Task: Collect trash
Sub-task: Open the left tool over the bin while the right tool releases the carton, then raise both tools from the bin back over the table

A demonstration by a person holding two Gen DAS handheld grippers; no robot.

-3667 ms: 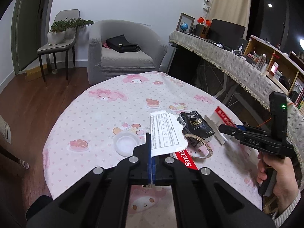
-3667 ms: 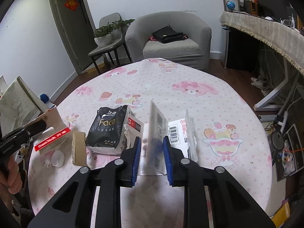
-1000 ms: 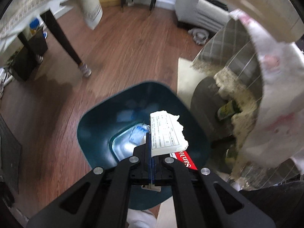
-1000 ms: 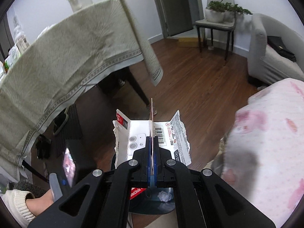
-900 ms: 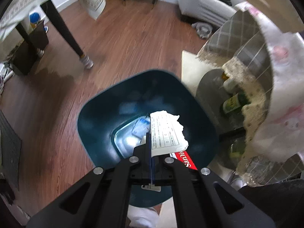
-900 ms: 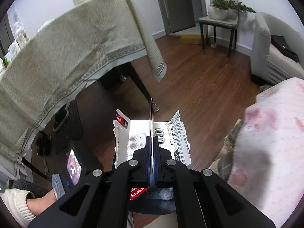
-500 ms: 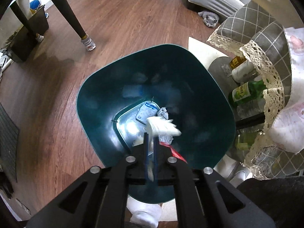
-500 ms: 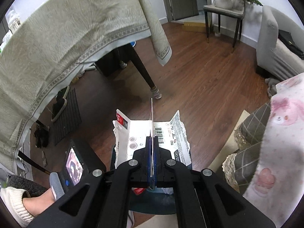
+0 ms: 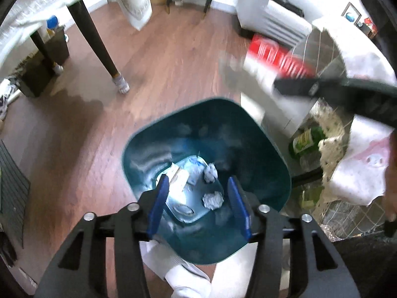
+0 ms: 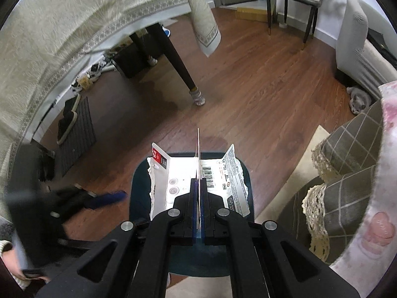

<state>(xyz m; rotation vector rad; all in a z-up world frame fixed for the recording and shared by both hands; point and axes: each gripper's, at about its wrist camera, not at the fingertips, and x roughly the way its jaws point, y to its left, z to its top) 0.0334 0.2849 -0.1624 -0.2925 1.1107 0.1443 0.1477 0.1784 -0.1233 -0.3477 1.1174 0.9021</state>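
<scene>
A dark teal trash bin [image 9: 250, 129] stands on the wooden floor below me. My left gripper [image 9: 198, 186] hangs over its mouth, jaws opening and nothing between them. The paper label [image 9: 177, 175] lies on the bin's bottom beside crumpled white wads [image 9: 211, 171]. In the right wrist view my right gripper [image 10: 197, 181] is shut on a torn white card package [image 10: 223, 176] with a barcode and a red corner, held above the bin [image 10: 139, 173]. In the left wrist view the same package shows blurred red and white [image 9: 275, 57] at upper right, with the right gripper [image 9: 285, 87] black behind it.
A dark table leg [image 10: 183, 72] with a sock-like foot stands on the floor beyond the bin. A cloth-draped table [image 10: 62, 24] fills the left. The pink-patterned tablecloth [image 10: 379, 198] and lace-edged checked cloth [image 10: 347, 173] hang at right. Green bottles [image 9: 305, 141] sit under that table. A person's white sock [image 9: 183, 270] is near the bin.
My left gripper opened and the label with its red-printed card fell into the bin. The right gripper sank toward the bin, its package still gripped.
</scene>
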